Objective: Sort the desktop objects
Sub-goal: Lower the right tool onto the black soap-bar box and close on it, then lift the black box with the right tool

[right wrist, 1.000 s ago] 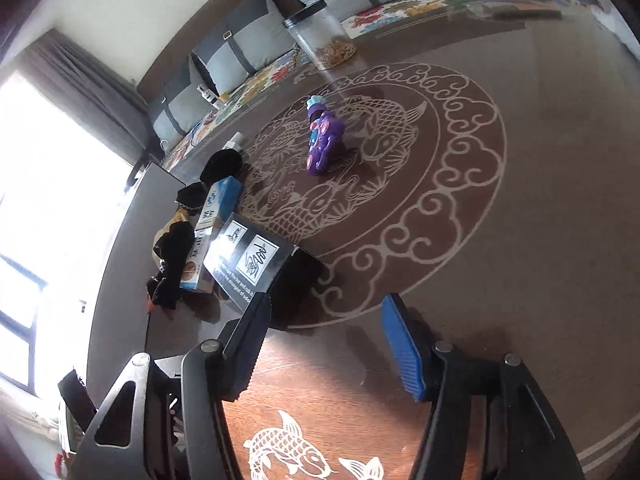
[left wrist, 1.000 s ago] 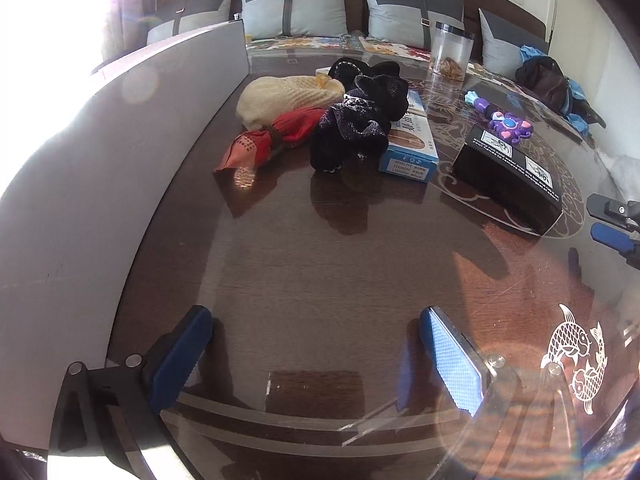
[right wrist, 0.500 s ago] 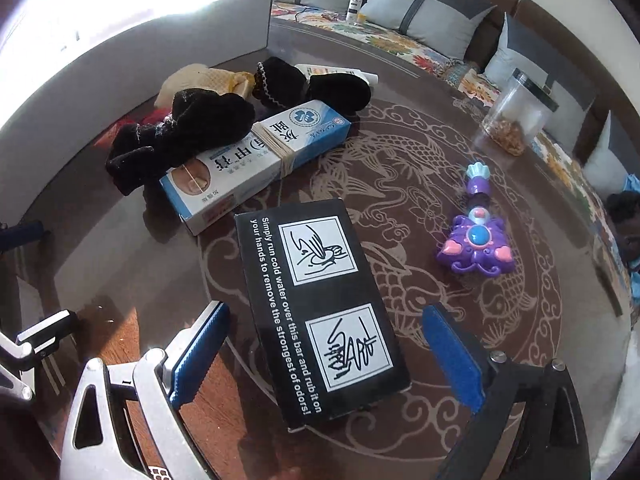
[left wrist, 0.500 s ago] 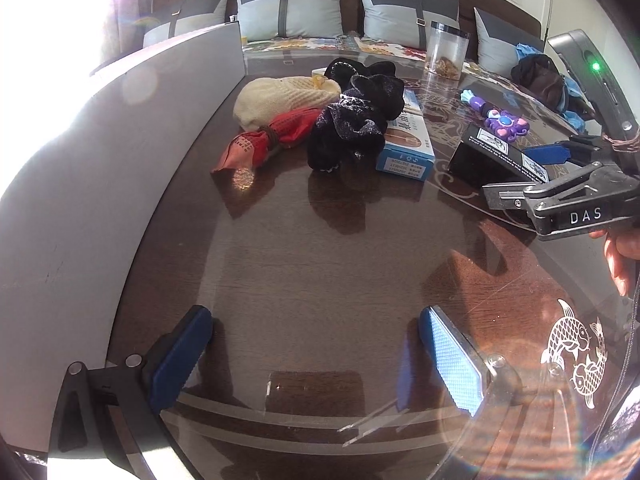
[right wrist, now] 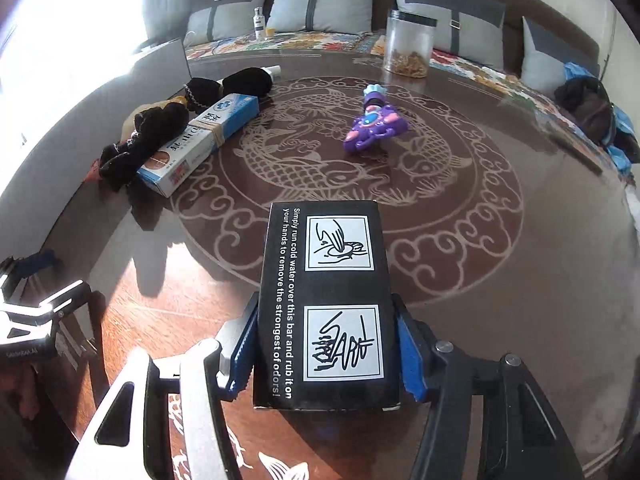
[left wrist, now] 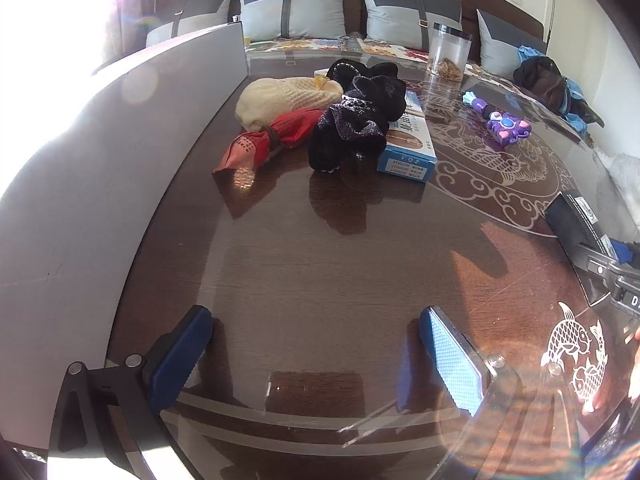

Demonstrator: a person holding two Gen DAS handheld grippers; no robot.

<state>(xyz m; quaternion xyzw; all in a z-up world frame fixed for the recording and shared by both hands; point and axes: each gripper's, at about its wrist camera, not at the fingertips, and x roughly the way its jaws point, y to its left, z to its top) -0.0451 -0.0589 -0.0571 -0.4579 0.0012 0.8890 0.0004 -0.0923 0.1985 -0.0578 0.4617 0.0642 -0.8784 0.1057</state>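
Since half a second ago the right gripper (right wrist: 326, 354) has closed in on the black box (right wrist: 326, 300), its blue pads now pressed against the box's two long sides at the near end, the printed top facing up and the far end reaching onto the table's (right wrist: 500, 280) fish medallion. Beyond it: purple toy (right wrist: 374, 126), blue-and-white carton (right wrist: 200, 144) beside the black socks (right wrist: 140, 140), and clear jar (right wrist: 408, 46) at the far edge. Left gripper (left wrist: 316, 360) hovers over bare tabletop, jaws spread wide, nothing between them.
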